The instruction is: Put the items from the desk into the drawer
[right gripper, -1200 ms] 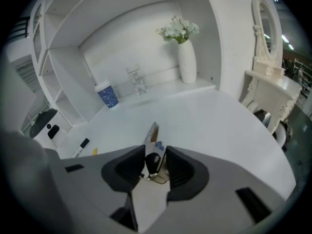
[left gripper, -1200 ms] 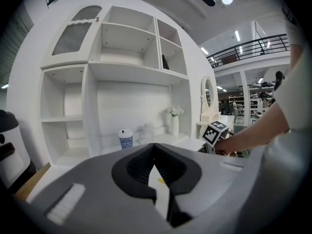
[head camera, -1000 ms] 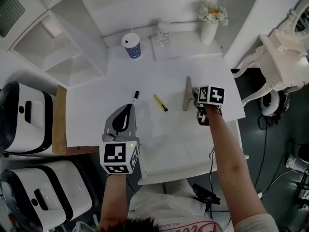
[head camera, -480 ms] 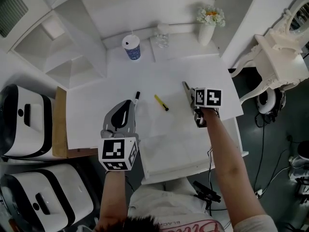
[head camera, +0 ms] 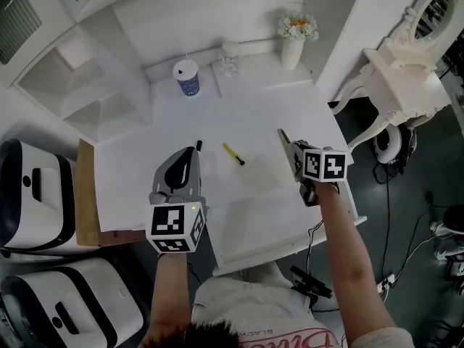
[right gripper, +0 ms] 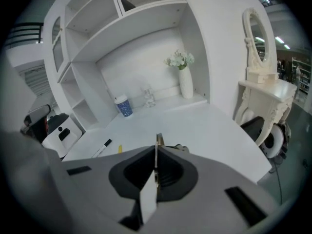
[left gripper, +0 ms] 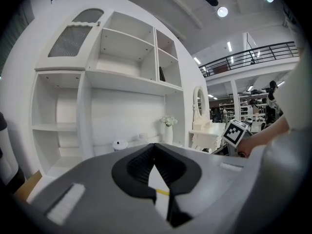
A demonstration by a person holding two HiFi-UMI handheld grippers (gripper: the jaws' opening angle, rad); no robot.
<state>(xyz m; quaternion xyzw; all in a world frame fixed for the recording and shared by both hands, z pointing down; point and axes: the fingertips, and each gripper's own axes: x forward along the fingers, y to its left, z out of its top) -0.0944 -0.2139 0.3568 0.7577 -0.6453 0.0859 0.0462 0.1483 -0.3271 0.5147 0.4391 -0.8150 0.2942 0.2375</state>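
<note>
My right gripper (head camera: 299, 154) is shut on a thin flat grey item (head camera: 284, 138), held edge-on above the desk's right side; its edge (right gripper: 158, 141) stands out between the jaws of the right gripper (right gripper: 156, 152). Further left, a short yellow pen (head camera: 233, 154) and a black marker (head camera: 197, 146) lie on the white desk (head camera: 145, 172). My left gripper (head camera: 193, 152) hovers just before the marker, jaws together and empty. In the left gripper view the left gripper (left gripper: 155, 146) has the yellow pen (left gripper: 163, 192) showing beyond it. The open white drawer (head camera: 283, 246) juts out at the desk's near edge.
At the back of the desk stand a blue paper cup (head camera: 186, 78), a glass (head camera: 230, 58) and a white vase of flowers (head camera: 292, 42). An ornate white dressing table (head camera: 406, 85) is at the right. White appliances (head camera: 32, 194) and a wooden board (head camera: 85, 194) flank the left.
My right gripper closed on the flat grey item, lifted it off the desk and drew it right and nearer. The left gripper rose slightly.
</note>
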